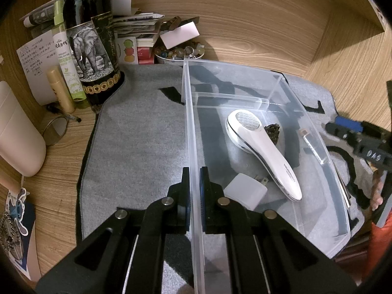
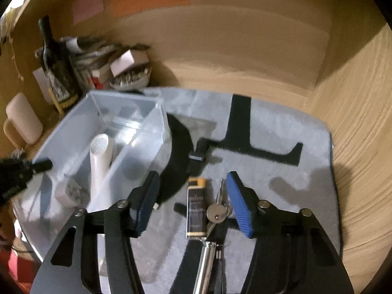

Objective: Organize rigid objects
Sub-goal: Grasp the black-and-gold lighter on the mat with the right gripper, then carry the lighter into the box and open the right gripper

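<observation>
Clamping the clear bin [image 1: 193, 127] wall, the left gripper [image 1: 194, 178] steadies it; inside lie a white handheld device [image 1: 264, 152] and charger [image 1: 245, 192], while the right gripper [image 2: 193, 196] hangs half-open, empty, over keys [image 2: 218, 212].

Grey mat [image 1: 137, 134] with black shapes, on pale wood-grain desk [image 1: 257, 24]. On the mat: clear bin [image 1: 191, 127] holding white handheld device [image 1: 264, 152] and white charger [image 1: 245, 192]. Beside mat: dark bottle [image 1: 90, 41], black-and-white elephant label. On mat, black-and-tan tube [image 2: 196, 208], silver keys [image 2: 218, 212].
</observation>
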{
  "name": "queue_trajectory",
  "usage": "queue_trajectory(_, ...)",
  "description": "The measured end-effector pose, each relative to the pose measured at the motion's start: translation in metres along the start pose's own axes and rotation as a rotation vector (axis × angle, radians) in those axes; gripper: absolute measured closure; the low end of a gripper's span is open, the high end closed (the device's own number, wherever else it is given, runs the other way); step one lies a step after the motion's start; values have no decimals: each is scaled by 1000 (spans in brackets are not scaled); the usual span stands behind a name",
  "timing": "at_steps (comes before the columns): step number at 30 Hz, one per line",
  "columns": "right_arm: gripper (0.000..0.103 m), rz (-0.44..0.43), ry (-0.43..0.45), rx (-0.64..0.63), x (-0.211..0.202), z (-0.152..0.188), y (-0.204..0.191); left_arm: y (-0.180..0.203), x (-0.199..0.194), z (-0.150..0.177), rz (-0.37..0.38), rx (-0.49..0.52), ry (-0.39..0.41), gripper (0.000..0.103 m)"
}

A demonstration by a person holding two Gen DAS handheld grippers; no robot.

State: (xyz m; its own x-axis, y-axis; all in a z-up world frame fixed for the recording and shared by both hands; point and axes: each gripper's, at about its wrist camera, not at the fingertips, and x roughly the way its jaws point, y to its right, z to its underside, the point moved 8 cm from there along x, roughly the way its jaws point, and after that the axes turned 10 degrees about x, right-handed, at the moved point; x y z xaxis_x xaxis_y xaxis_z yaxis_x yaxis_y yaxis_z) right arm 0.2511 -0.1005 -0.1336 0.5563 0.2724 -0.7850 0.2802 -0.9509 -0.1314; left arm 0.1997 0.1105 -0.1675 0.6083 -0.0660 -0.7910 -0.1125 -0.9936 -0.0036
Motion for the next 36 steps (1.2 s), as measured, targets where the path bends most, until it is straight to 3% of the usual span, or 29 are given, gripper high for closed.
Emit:
queue_trajectory(18, 72, -3, -194, -50, 59, 27, -4, 0, 0, 0, 1, 0, 0, 98)
queue_trajectory(22, 81, 16, -176, -75, 56, 29, -7, 1, 1, 0, 2, -3, -1, 98)
queue_trajectory(36, 81, 1, -47, -36, 7, 11, -7, 1, 0, 1, 1, -1, 0, 98)
